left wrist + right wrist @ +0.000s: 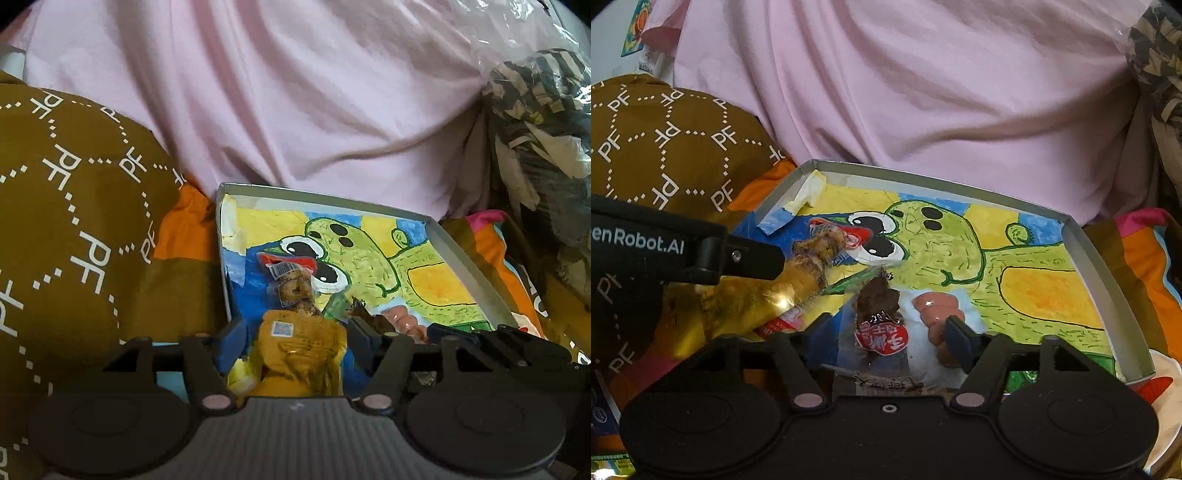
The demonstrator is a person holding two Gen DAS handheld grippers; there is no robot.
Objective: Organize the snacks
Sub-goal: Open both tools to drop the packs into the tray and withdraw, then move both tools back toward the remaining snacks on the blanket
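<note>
A shallow grey tray (1086, 251) lined with a green cartoon drawing lies on the bed in front of me; its rim (465, 266) also shows in the left wrist view. My left gripper (299, 332) is shut on a golden chicken-snack packet (303, 343) whose far end reaches over the tray's near left part. From the right wrist view that left gripper (753, 254) comes in from the left with the golden packet (757, 295). My right gripper (890, 332) is shut on a clear packet of dark meat with a red label (881, 328), low over the tray. A pink sausage packet (934, 308) lies beside its right finger.
A brown pillow printed with PF letters (74, 221) sits left of the tray. Pink cloth (905, 92) fills the space behind it. A clear plastic bag of striped things (543, 110) is at the right. Orange patterned bedding (1141, 266) lies under the tray.
</note>
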